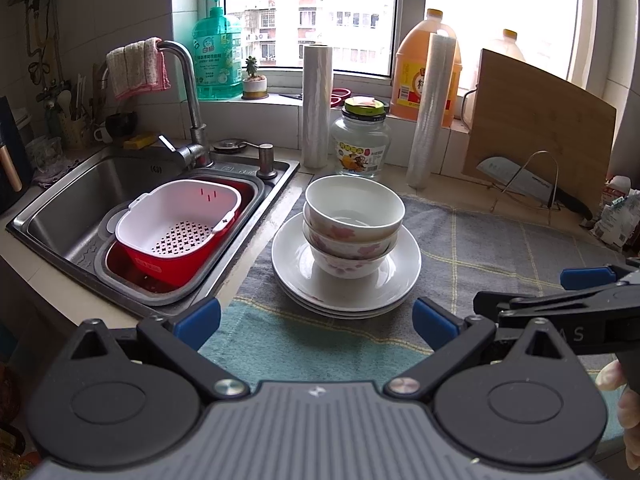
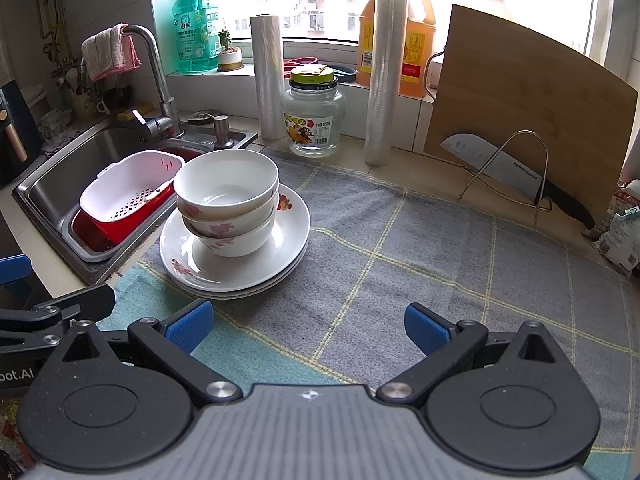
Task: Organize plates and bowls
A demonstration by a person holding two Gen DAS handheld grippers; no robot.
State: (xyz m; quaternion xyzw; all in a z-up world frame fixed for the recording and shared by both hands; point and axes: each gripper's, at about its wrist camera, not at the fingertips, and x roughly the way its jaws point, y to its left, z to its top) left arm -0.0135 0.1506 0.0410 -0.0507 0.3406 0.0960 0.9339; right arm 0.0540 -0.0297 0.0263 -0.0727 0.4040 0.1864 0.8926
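Three nested bowls (image 1: 354, 226) stand on a stack of white plates (image 1: 346, 276) at the left edge of a grey checked cloth (image 1: 500, 248), just beside the sink (image 1: 76, 196). The left gripper (image 1: 316, 322) hangs near the plates with its blue pads spread wide and nothing between them. The right gripper (image 2: 308, 326) is likewise spread and empty, over the bare cloth (image 2: 420, 240) to the right of the stack.

The right wrist view shows painted fruit motifs on the top plate's rim (image 2: 236, 254) and pink flowers on the lower bowls (image 2: 228, 204); from the left wrist view the plate rim looks plain. The left wrist view looks more fully into the sink, where a white colander (image 1: 180, 222) sits inside a red basin (image 1: 164, 264); the right view shows only part of these (image 2: 128, 192). In the left view the right gripper's black body and a blue pad (image 1: 588, 278) enter from the right edge.

At the far side, both views show a glass jar (image 1: 360, 142), two upright rolls of film (image 1: 316, 106), an orange oil jug (image 1: 424, 76), and a bamboo cutting board (image 1: 540, 128) leaning by a knife (image 1: 524, 186) on a wire rack. The right view shows the knife (image 2: 516, 174) whole.
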